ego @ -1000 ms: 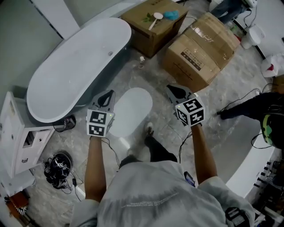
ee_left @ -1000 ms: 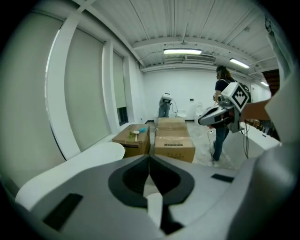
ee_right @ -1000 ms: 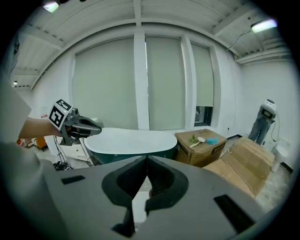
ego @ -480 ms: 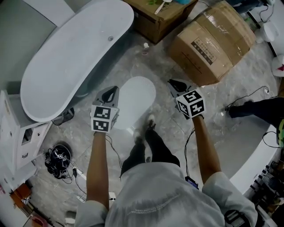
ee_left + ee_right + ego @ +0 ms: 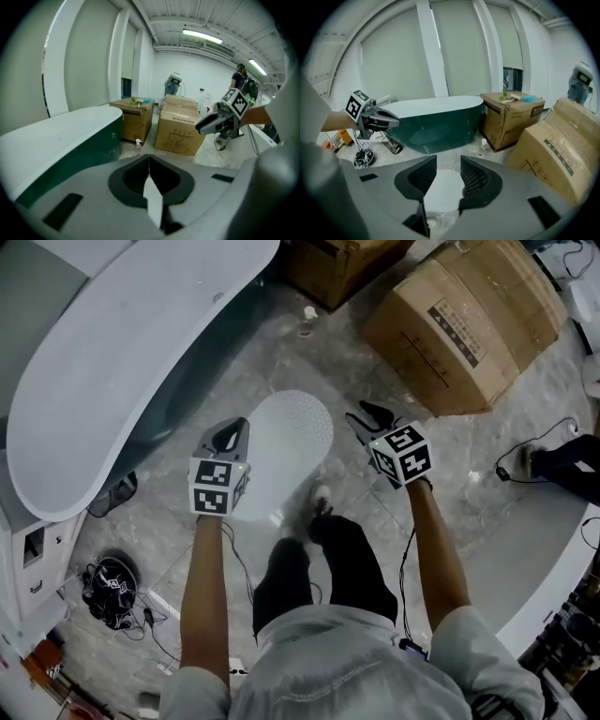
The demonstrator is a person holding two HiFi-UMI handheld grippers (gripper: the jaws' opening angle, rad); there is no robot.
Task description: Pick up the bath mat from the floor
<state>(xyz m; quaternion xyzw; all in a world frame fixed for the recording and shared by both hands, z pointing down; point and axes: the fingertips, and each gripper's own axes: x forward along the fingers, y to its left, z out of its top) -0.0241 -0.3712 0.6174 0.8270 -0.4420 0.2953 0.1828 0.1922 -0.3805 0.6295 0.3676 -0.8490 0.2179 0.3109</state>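
Bath mat [image 5: 281, 451]: white, oval, lies flat on the marble floor [image 5: 375, 521], between the two grippers in the head view. Its far end points to 12 o'clock, toward a small bottle [image 5: 307, 320]. The bathtub [image 5: 112, 381] stands at the mat's 10 o'clock and a cardboard box [image 5: 469, 324] at its 2 o'clock. The person's shoe [image 5: 321, 498] sits at the mat's near edge, about 5 o'clock.

Left gripper [image 5: 228, 435]: overlaps the mat's 9 o'clock edge in the head view. Its fingers [image 5: 140, 176] are clenched, only a thin seam between them and nothing in it. The mat does not appear in the left gripper view.

Right gripper [image 5: 370, 416]: just beside the mat's 3 o'clock edge. Its fingers [image 5: 476, 178] are released and have just been opening. In the right gripper view the mat's dotted surface [image 5: 443, 190] shows through the gap, on the floor beyond the tips. The pads do not press on it. Whether either gripper touches the mat cannot be told.
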